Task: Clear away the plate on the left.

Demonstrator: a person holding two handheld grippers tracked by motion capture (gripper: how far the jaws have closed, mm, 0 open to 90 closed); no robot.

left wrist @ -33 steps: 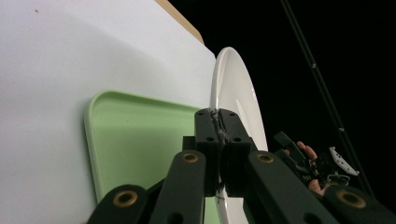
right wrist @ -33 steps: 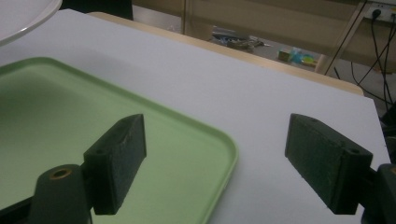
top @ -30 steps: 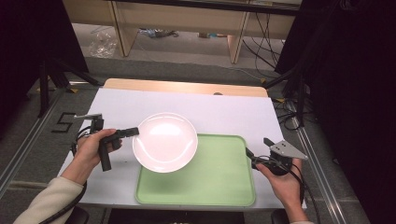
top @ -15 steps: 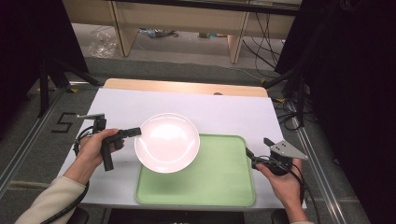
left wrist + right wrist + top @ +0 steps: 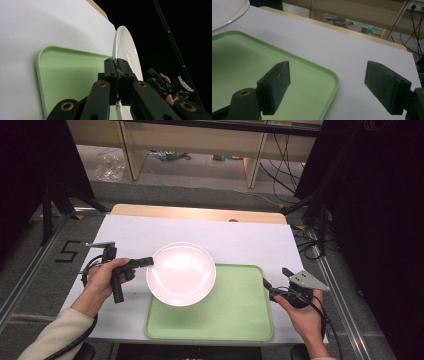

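You have one white plate (image 5: 181, 273) and one green tray (image 5: 235, 312) on the table (image 5: 240, 240). Your left gripper (image 5: 148, 261) pinches the plate's rim, holding it above the tray's left part. Your right gripper (image 5: 327, 87) view shows its jaws wide apart over the tray's corner.

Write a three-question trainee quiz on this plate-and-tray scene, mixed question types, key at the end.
1. True or false: the left tool is shut on the rim of the white plate.
2. The right tool is: A) open, holding nothing; B) shut on the tray; C) gripping the plate.
3. Fill in: the plate is held above the green ____.

Key: 1 true; 2 A; 3 tray.
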